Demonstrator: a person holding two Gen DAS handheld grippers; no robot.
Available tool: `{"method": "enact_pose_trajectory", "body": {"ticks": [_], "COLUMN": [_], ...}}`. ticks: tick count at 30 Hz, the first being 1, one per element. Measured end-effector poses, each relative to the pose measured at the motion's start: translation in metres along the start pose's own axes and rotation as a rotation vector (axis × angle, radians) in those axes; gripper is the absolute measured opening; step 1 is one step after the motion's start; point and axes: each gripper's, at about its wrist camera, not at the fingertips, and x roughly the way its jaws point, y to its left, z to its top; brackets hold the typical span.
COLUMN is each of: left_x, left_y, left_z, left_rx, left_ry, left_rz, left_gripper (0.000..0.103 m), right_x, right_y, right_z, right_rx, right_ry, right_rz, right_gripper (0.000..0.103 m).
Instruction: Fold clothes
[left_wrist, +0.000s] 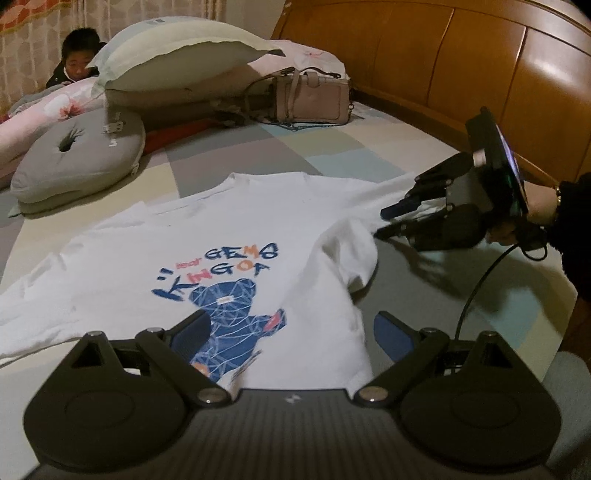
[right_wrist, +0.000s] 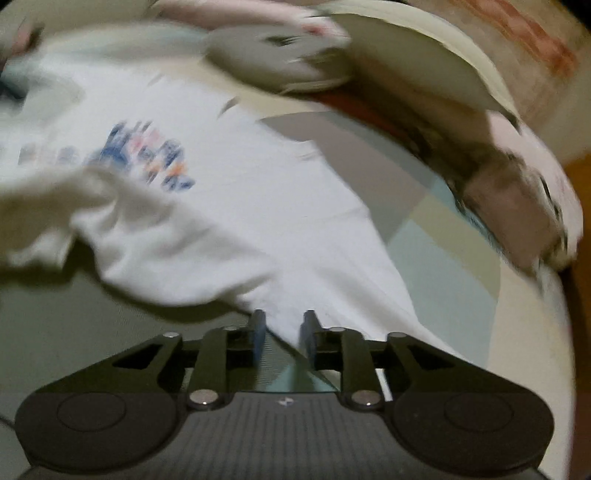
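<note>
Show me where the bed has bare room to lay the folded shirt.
Free: patchwork sheet between the white bear-print T-shirt, pink handbag and wooden headboard. Crowded: grey cushion and pale pillow at the far left.

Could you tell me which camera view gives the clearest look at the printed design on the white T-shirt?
The left wrist view: the T-shirt lies spread out, and its printed design, a blue bear under lettering, is sharp. In the right wrist view the printed design is only a motion-blurred blue and orange smear.
</note>
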Motion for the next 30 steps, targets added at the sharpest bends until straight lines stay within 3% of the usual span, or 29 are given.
{"method": "enact_pose_trajectory", "body": {"ticks": [1,4,5,6,7,8,11,14,16,20,22,26,28,30], "left_x": [0.0,0.003,0.004,0.004,0.004,0.004,0.001,0.003,0.001,-0.005,-0.004,-0.001,0.002,0.005], "left_y": [0.002,0.008,0.009,0.008,0.008,0.008,0.008,0.008,0.007,0.002,-0.002,-0.014,-0.021,-0.028], "left_z": [-0.001,-0.003,-0.003,-0.003,-0.004,-0.004,-0.006,-0.005,-0.004,-0.003,-0.001,0.003,0.005,0.007], "left_rx": [-0.004,-0.028,-0.033,-0.033,-0.033,-0.033,-0.031,-0.039,-0.04,-0.034,-0.032,-0.02,-0.012,-0.002], "left_ry": [0.0,0.003,0.004,0.003,0.002,0.001,-0.003,0.003,-0.002,-0.013,-0.013,-0.016,-0.012,-0.004], "left_rz": [0.001,0.0,-0.001,-0.002,-0.003,-0.005,-0.012,0.0,0.0,-0.021,-0.033,-0.066,-0.079,-0.085], "left_gripper": [0.095,0.095,0.095,0.095,0.095,0.095,0.095,0.095,0.095,0.095,0.095,0.095,0.095,0.095], "right_x": [0.002,0.007,0.008,0.011,0.013,0.012,0.001,-0.001,-0.009,-0.048,-0.065,-0.099,-0.116,-0.133], "right_y": [0.005,0.019,0.023,0.026,0.026,0.025,0.02,0.005,0.002,-0.012,-0.027,-0.056,-0.07,-0.084], "right_z": [0.0,0.002,0.002,0.004,0.007,0.01,0.017,0.008,-0.002,-0.037,-0.075,-0.15,-0.188,-0.226], "right_rx": [-0.032,-0.129,-0.161,-0.178,-0.17,-0.154,-0.011,0.198,0.265,0.352,0.517,0.845,1.009,1.173], "right_ry": [0.003,0.012,0.015,0.023,0.038,0.045,0.04,0.051,0.046,-0.013,-0.035,-0.079,-0.101,-0.123], "right_rz": [-0.02,-0.081,-0.101,-0.108,-0.101,-0.096,-0.003,0.166,0.185,0.077,0.034,-0.053,-0.098,-0.143], "right_gripper": [0.044,0.044,0.039,0.01,0.003,0.003,0.004,0.003,0.009,0.013,0.032,0.037,0.049,0.054]}}
